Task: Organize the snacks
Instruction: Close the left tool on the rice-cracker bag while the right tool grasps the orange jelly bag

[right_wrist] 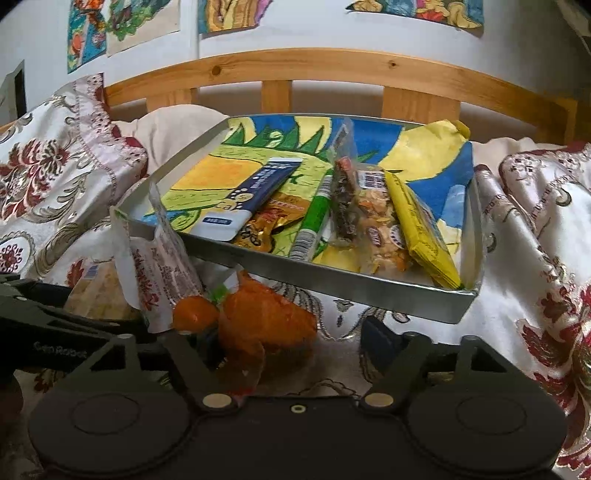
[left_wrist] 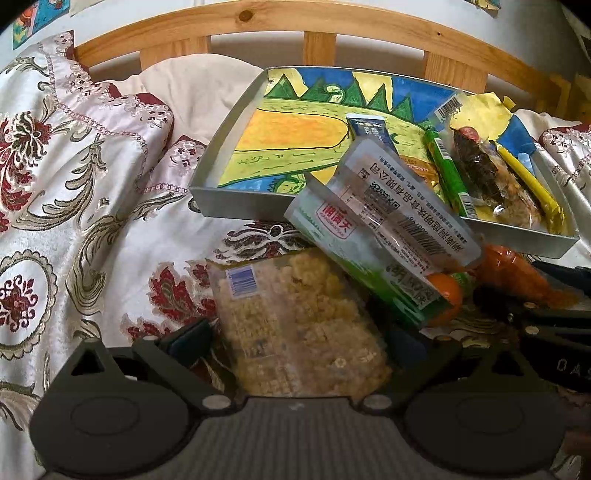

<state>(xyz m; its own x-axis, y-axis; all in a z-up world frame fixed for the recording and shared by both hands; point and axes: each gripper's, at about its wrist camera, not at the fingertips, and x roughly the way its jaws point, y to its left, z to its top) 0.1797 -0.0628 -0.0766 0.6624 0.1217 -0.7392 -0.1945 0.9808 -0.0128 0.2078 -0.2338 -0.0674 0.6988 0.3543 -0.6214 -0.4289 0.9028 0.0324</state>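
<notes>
A clear pack of pale crunchy snack (left_wrist: 299,325) lies on the bedspread between the fingers of my left gripper (left_wrist: 299,339), which stands open around it. A green-and-white pouch (left_wrist: 388,229) leans over that pack against the silver tray (left_wrist: 240,203). In the right wrist view my right gripper (right_wrist: 291,341) is open around an orange snack pack (right_wrist: 266,321), which sits close to the left finger; the right finger is apart from it. A small orange round sweet (right_wrist: 194,314) lies beside it. The tray (right_wrist: 332,284) holds a blue pack (right_wrist: 255,195), a green stick (right_wrist: 314,218), a nut bar (right_wrist: 373,225) and a yellow bar (right_wrist: 421,229).
The tray rests on a floral bedspread (left_wrist: 74,184) with a cream pillow (left_wrist: 192,92) behind it. A wooden headboard (right_wrist: 332,70) runs along the back, with drawings (right_wrist: 122,22) on the wall above. My left gripper's body (right_wrist: 37,321) shows at the left edge of the right wrist view.
</notes>
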